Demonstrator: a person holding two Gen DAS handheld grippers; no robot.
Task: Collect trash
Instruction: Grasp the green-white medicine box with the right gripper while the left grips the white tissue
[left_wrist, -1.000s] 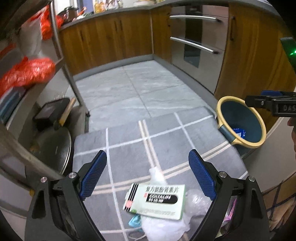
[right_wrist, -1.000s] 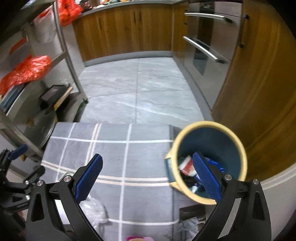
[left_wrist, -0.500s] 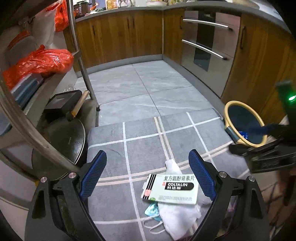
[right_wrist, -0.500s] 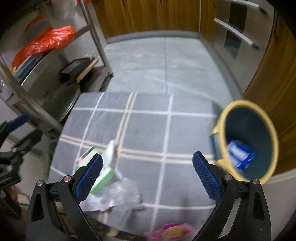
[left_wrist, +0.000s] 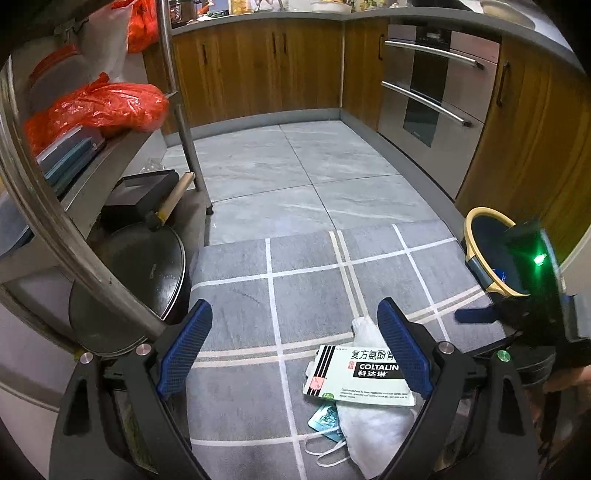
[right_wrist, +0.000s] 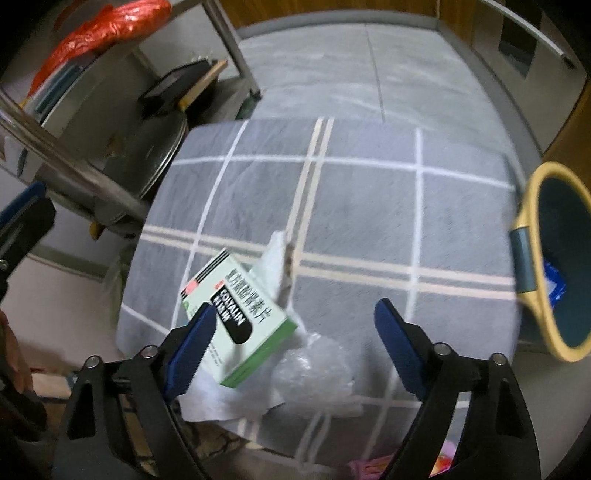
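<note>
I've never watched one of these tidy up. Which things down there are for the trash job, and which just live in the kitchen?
Part of the job:
- medicine box
- white tissue
- crumpled clear plastic
- face mask
- yellow-rimmed bin
- right claw, closing above the pile

Just lying about:
- grey checked mat
- pan
- red bags
- oven

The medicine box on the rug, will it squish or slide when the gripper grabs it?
The medicine box looks like thin cardboard, so it would probably dent under a hard squeeze. It seems light for its size. It lies on a soft white tissue beside crinkly clear plastic, so it may shift or tip.
</note>
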